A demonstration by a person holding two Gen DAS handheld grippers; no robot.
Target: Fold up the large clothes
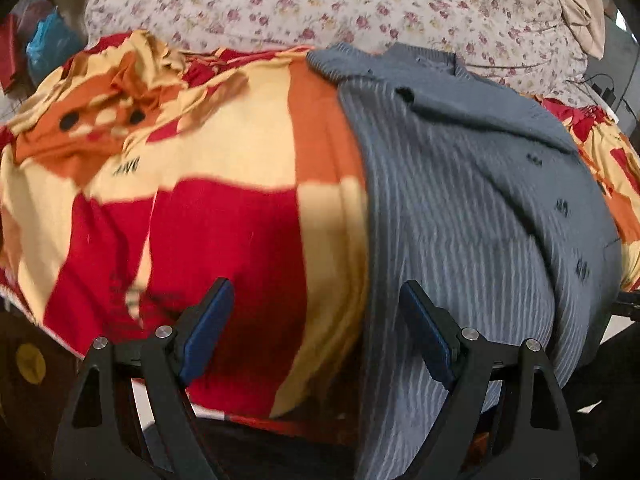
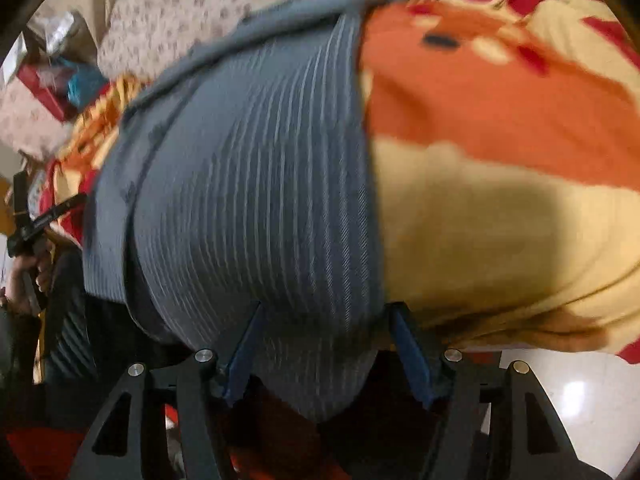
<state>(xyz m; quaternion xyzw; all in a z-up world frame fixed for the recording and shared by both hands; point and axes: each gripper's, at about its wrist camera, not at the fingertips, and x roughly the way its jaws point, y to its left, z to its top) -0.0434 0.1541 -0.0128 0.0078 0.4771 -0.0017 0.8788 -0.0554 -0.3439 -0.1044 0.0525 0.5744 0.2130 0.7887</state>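
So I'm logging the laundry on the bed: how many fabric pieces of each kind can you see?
Grey ribbed knit cardigan with dark buttons: 1
Red, orange and cream patterned blanket: 1
Floral-print cream quilt: 1
Total: 3

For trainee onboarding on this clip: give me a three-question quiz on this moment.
1. True or false: the grey ribbed cardigan lies on a red, orange and yellow blanket.
2. What does the left gripper hold?
A. cardigan
B. blanket
C. nothing
3. Which cloth hangs between the fingers of the right gripper?

Key: 1 true; 2 C; 3 the cardigan's hem, fingers not pressing on it.
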